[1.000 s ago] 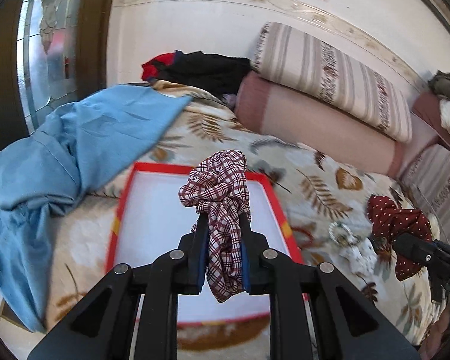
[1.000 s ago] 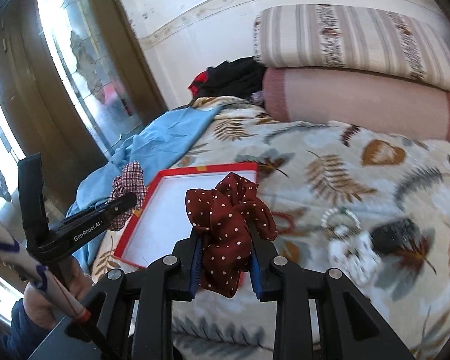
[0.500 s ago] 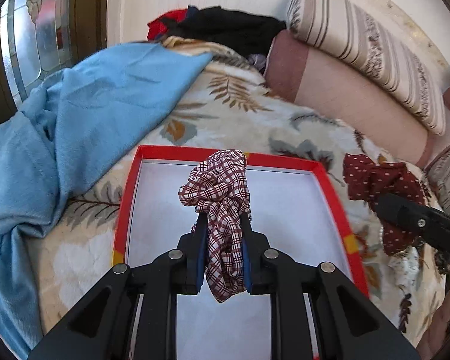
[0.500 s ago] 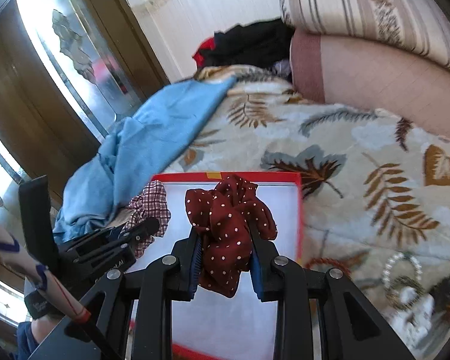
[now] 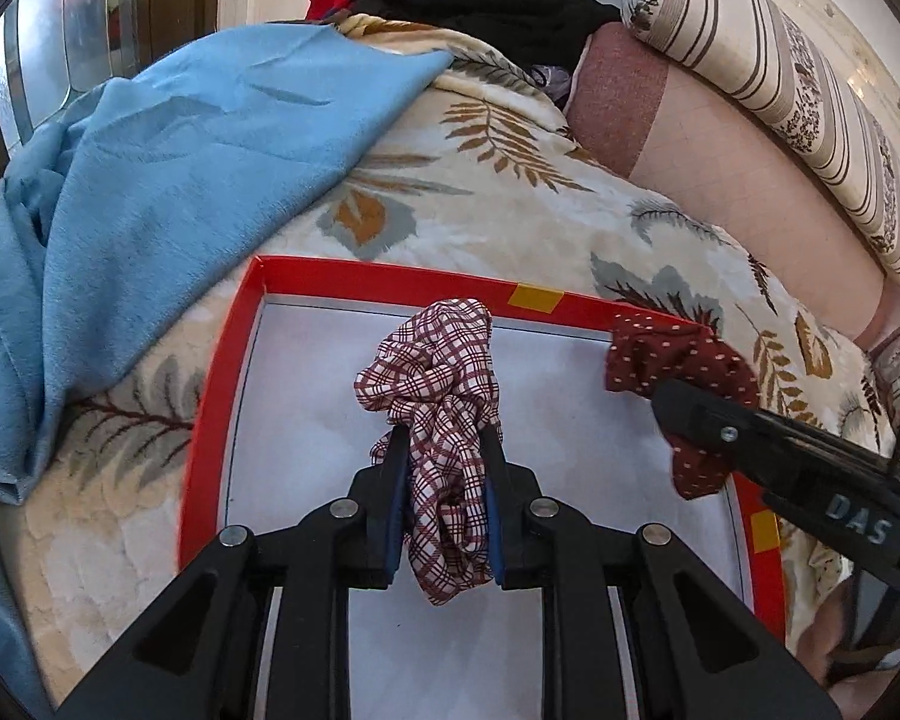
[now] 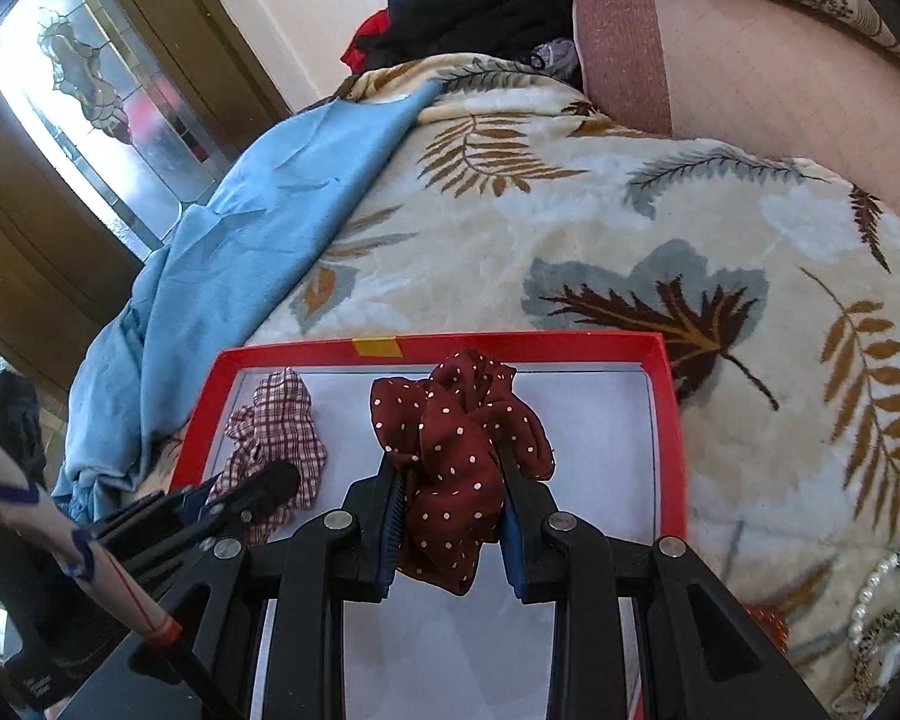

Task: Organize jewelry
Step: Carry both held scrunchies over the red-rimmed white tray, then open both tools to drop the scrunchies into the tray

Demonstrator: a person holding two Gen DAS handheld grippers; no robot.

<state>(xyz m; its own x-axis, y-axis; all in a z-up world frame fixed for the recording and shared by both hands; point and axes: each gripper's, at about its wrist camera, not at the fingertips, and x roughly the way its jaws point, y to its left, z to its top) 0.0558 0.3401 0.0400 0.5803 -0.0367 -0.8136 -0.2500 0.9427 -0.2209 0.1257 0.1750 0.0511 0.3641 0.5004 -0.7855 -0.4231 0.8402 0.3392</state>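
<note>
Sunlit from a glass door, a bed under a leaf-print blanket (image 5: 510, 192) is serving as the worktop, a blue cloth (image 5: 168, 168) and bolsters lying beyond. Seen from the left wrist, the left gripper (image 5: 444, 504) is pinching a plaid scrunchie (image 5: 438, 372) between its pads above the white floor of a red-rimmed tray (image 5: 210, 408), while the right gripper's finger is reaching in from the right edge with a dotted maroon scrunchie (image 5: 684, 372).

Seen from the right wrist, the right gripper (image 6: 453, 516) is clamping that dotted maroon scrunchie (image 6: 456, 438) over the tray (image 6: 669, 420); the plaid scrunchie (image 6: 279, 426) is hanging at the tray's left side, and a pearl bracelet (image 6: 882, 588) is waiting on the blanket, outside the rim.

Both hair ties appear to be at the drop-off stage; the next move is likely calling for easing each down onto the tray floor, apart, before parting the jaws.
</note>
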